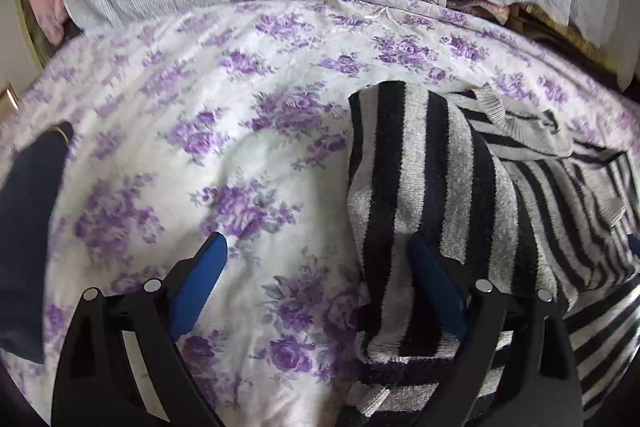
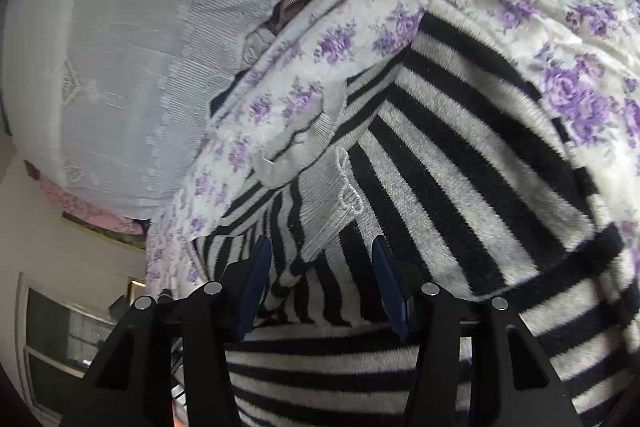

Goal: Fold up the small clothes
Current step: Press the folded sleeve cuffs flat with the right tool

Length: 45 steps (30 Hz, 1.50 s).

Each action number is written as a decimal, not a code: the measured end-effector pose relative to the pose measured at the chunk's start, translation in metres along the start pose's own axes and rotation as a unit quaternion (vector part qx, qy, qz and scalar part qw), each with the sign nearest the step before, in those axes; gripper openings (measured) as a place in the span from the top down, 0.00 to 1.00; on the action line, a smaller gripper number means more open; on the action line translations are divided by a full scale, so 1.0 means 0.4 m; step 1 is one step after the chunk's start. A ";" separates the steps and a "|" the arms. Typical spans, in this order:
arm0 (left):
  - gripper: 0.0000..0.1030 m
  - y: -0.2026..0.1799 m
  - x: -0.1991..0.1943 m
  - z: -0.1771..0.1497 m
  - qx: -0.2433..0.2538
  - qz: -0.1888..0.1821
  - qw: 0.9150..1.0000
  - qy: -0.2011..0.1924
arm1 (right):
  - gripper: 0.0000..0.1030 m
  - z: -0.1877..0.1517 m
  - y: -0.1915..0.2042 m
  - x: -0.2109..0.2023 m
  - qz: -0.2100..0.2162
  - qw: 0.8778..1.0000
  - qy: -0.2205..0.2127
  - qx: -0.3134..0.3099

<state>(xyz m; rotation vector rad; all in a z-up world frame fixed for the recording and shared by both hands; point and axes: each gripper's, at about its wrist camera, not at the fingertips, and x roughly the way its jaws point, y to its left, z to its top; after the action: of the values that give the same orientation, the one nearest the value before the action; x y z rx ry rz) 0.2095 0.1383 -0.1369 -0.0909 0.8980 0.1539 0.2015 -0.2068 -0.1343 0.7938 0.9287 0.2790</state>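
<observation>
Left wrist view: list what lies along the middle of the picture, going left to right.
dark navy cloth → floral purple bedsheet → folded-over striped sleeve → body of the striped garment.

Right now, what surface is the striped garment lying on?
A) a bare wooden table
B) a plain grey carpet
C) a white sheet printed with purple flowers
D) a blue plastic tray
C: in the left wrist view the black-and-grey striped garment lies on a white floral sheet with purple roses, and the same print surrounds it in the right wrist view.
</observation>
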 end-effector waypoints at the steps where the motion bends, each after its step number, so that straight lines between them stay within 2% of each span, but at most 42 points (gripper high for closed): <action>1: 0.12 0.004 0.001 0.002 -0.003 -0.006 1.000 0.002 | 0.48 0.002 0.003 0.021 -0.008 1.000 0.006 0.002; 6: 0.12 0.023 -0.002 0.014 -0.015 -0.024 1.000 0.004 | 0.50 0.017 0.028 0.086 -0.044 0.999 -0.015 -0.010; 7: 0.12 0.029 -0.005 0.017 -0.020 -0.025 1.000 0.002 | 0.62 0.018 0.039 0.089 -0.056 0.998 -0.028 -0.025; 8: 0.12 0.037 -0.009 0.021 -0.025 -0.023 0.999 0.000 | 0.89 0.019 0.048 0.088 -0.066 0.996 -0.039 -0.038; 9: 0.12 0.048 -0.014 0.025 -0.031 -0.018 0.999 -0.004 | 0.90 0.015 0.060 0.075 -0.068 0.995 -0.055 -0.053; 11: 0.13 0.068 -0.023 0.032 -0.043 -0.008 0.999 -0.011 | 0.91 0.011 0.070 0.034 -0.062 0.991 -0.089 -0.073; 14: 0.13 0.072 -0.012 0.032 -0.045 0.006 0.999 -0.002 | 0.91 0.003 0.074 -0.032 -0.087 0.981 -0.129 -0.113; 18: 0.11 0.034 0.063 0.002 -0.005 0.050 0.998 0.048 | 0.89 0.017 -0.023 0.021 -0.125 0.986 -0.054 -0.092; 19: 0.10 0.034 0.061 -0.001 -0.005 0.055 0.998 0.041 | 0.90 0.016 -0.052 0.025 -0.110 0.990 -0.048 -0.077; 21: 0.10 0.039 0.048 0.002 -0.006 0.056 0.998 0.038 | 0.87 0.018 -0.061 0.004 -0.091 0.992 -0.059 -0.067; 23: 0.12 0.048 0.034 0.003 -0.012 0.059 0.998 0.032 | 0.82 0.018 -0.058 -0.030 -0.091 0.991 -0.082 -0.060; 25: 0.13 0.049 0.005 0.017 -0.016 0.045 0.999 0.023 | 0.82 0.017 -0.044 -0.085 -0.094 0.985 -0.122 -0.071; 27: 0.12 0.028 -0.031 0.041 -0.005 0.031 0.999 0.007 | 0.82 0.023 -0.019 -0.119 -0.080 0.984 -0.134 -0.089; 31: 0.12 -0.060 -0.050 0.089 0.042 0.037 0.998 -0.010 | 0.82 0.037 0.051 -0.093 -0.062 0.984 -0.109 -0.127; 33: 0.12 -0.091 -0.042 0.106 0.044 0.024 0.999 -0.007 | 0.82 0.034 0.074 -0.059 -0.062 0.985 -0.094 -0.134; 36: 0.12 -0.114 -0.004 0.113 0.040 0.012 0.999 0.014 | 0.82 0.033 0.073 0.004 -0.079 0.985 -0.071 -0.133; 38: 0.10 -0.115 0.041 0.106 0.044 0.040 0.998 0.027 | 0.78 0.037 0.035 0.046 -0.105 0.986 -0.054 -0.117; 39: 0.06 -0.107 0.078 0.096 0.044 0.059 0.996 0.042 | 0.82 0.042 0.008 0.066 -0.115 0.986 -0.046 -0.108; 40: 0.04 -0.095 0.107 0.085 0.036 0.051 0.997 0.051 | 0.94 0.048 -0.019 0.076 -0.106 0.988 -0.047 -0.099; 41: 0.04 -0.084 0.115 0.081 0.026 0.037 0.998 0.050 | 1.00 0.053 -0.032 0.075 -0.104 0.989 -0.053 -0.093; 42: 0.04 -0.071 0.115 0.080 0.011 0.024 0.998 0.050 | 1.00 0.060 -0.041 0.072 -0.095 0.991 -0.049 -0.082; 45: 0.04 -0.076 0.101 0.079 0.018 0.028 0.999 0.040 | 1.00 0.057 -0.030 0.063 -0.098 0.990 -0.054 -0.088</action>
<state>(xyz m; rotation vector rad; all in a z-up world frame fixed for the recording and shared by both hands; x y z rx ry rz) 0.2639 0.1167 -0.1487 -0.0386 0.9835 0.1878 0.2334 -0.2128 -0.1505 0.5452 0.8597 0.1434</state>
